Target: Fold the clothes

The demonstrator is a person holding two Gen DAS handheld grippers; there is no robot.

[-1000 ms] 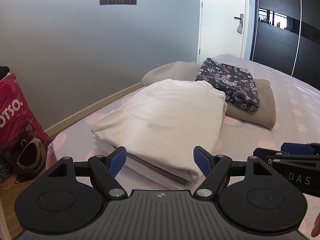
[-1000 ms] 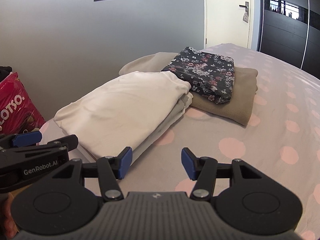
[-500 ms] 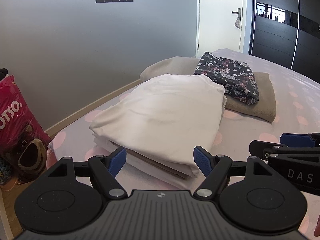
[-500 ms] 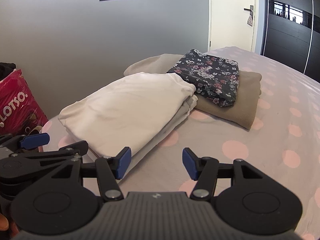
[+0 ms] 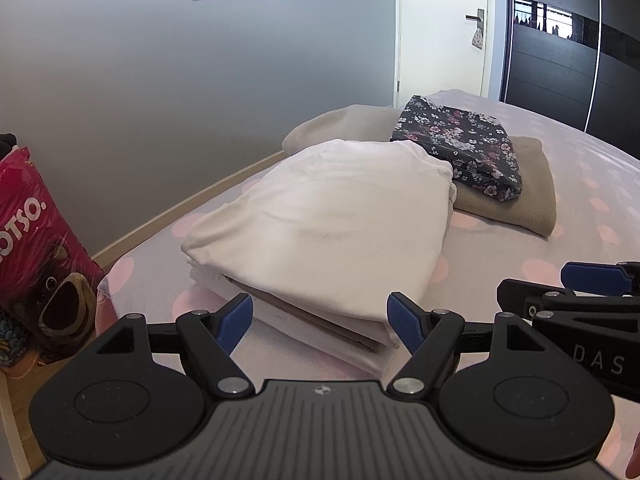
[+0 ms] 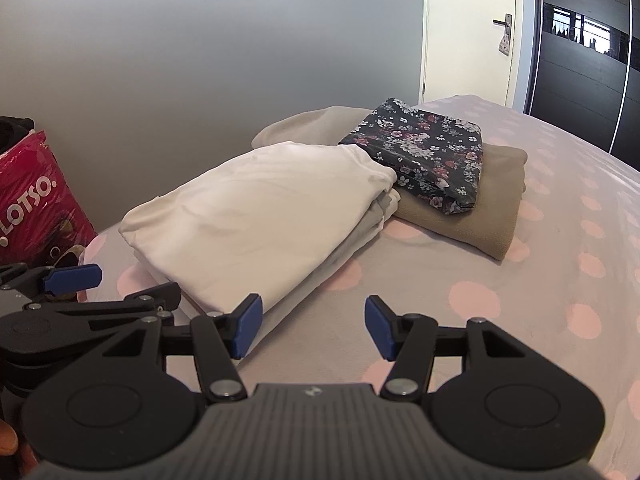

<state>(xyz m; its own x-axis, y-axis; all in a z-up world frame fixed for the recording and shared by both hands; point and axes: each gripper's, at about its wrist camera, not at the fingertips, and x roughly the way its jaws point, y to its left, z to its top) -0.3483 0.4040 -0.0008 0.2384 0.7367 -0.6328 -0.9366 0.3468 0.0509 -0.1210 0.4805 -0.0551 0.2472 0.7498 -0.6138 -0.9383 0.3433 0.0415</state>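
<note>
A folded white garment (image 5: 332,224) lies on the bed, stacked on other folded pale pieces; it also shows in the right wrist view (image 6: 260,216). Behind it a folded dark floral garment (image 5: 460,144) (image 6: 428,152) rests on a folded beige garment (image 5: 516,196) (image 6: 480,216). My left gripper (image 5: 320,322) is open and empty, just in front of the white stack's near edge. My right gripper (image 6: 314,326) is open and empty over the bed sheet, to the right of the stack. Each gripper shows at the edge of the other's view.
The bed (image 6: 560,280) has a pale sheet with pink dots. A red Lotso bag (image 5: 36,264) (image 6: 32,208) stands on the floor at the left by the grey wall. A door (image 5: 440,28) and dark wardrobe (image 5: 580,48) lie beyond the bed.
Both grippers have drawn back and risen slightly from the folded white stack. They stay open and empty. The clothes have not moved.
</note>
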